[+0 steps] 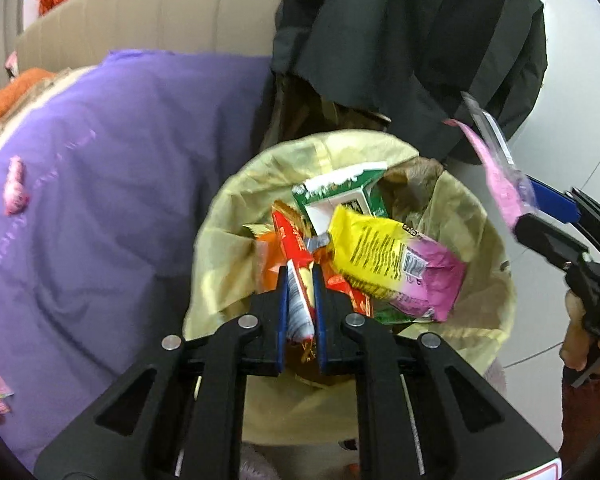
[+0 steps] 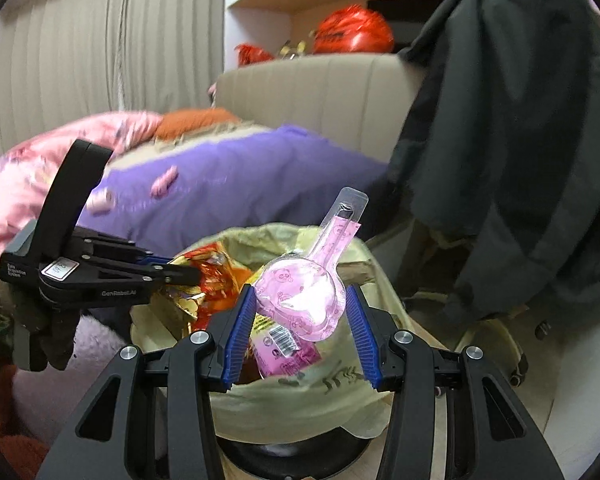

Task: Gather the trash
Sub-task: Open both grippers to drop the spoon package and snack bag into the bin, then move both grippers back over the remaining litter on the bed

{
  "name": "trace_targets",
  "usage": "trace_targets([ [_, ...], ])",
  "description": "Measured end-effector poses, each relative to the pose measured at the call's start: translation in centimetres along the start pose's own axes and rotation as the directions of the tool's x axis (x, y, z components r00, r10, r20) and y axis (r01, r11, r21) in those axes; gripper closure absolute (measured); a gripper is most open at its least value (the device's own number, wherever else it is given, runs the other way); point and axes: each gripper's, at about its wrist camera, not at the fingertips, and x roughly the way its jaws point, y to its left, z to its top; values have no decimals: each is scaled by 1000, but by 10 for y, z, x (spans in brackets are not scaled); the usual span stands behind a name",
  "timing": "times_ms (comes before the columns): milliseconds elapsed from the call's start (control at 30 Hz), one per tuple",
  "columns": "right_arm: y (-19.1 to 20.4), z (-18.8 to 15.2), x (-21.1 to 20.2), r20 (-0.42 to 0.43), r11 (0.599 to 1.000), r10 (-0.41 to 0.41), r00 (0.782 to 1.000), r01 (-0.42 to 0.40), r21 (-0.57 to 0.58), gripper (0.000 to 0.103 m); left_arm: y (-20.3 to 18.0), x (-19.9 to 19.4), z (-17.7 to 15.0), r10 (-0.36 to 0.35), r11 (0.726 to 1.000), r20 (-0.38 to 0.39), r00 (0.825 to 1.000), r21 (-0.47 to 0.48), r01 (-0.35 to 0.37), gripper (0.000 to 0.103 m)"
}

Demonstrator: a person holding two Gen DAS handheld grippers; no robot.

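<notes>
A trash bin with a pale yellow liner (image 1: 220, 248) (image 2: 300, 404) stands beside the bed and holds several wrappers: a yellow and pink bag (image 1: 396, 260), a green carton (image 1: 340, 196). My left gripper (image 1: 300, 280) is shut on a red and white wrapper (image 1: 298, 280) right over the bin; in the right wrist view it (image 2: 188, 274) holds a shiny wrapper at the rim. My right gripper (image 2: 302, 308) holds a pink blister pack (image 2: 304, 292) with a clear tab over the bin; its jaws stand fairly wide around it. It also shows in the left wrist view (image 1: 540, 208).
A purple blanket (image 1: 112, 184) on the bed carries pink wrappers (image 1: 15, 186) (image 2: 164, 180) (image 2: 102, 200). A dark coat (image 1: 412, 52) (image 2: 512, 128) hangs just behind the bin. A pink quilt (image 2: 32, 184) lies at the left. White floor (image 1: 580, 92) is at the right.
</notes>
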Motion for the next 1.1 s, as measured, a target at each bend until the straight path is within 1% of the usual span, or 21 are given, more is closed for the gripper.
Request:
trace_targets([
  [133,3,3,24,-58,1000,12,998,-14,-25,59,4,19,1,-40,999,-28,999,5,40,93],
  [200,2,5,34,-82,1000,16,997,-18,-24,59,6,19,1,-52,999,-29,998,6,52,93],
  [300,5,10,43,-107,999,25,994,-28,-27,59,11,15,3,-98,995,-18,995,-10,98,93],
  [400,8,13,50,-131,999,19,991,-23,-29,58,19,3,4,-141,989,10,990,-31,141,81],
  [433,9,14,52,-138,999,8,990,-13,-29,58,22,-3,2,-150,988,17,989,-36,150,73],
  [467,11,14,53,-142,1000,-3,990,-1,-30,56,24,-8,1,-151,988,26,988,-39,152,67],
  [500,12,13,53,-141,1000,-11,990,7,-30,48,25,-14,1,-149,988,35,988,-41,150,66],
  [567,14,13,52,-140,1000,-15,990,12,-23,47,29,-27,-1,-135,989,55,989,-47,137,61],
  [633,18,12,49,-142,1000,-23,990,20,-22,47,35,-40,-3,-113,991,72,991,-60,117,58],
  [733,25,14,41,-131,999,-35,991,31,-28,47,44,-56,-6,-86,992,85,993,-81,93,57],
  [833,36,19,27,-98,999,-35,995,32,-24,47,53,-77,-11,-45,994,100,994,-92,55,57],
  [933,48,27,14,-59,1000,-17,998,17,-11,47,65,-109,-17,2,998,133,991,-60,6,57],
  [1000,58,34,7,-34,1000,10,999,-10,1,45,73,-127,-21,31,999,156,987,-49,-24,57],
  [1100,77,46,1,0,998,62,998,-62,8,42,94,-163,-32,95,995,186,978,-55,-86,57],
])
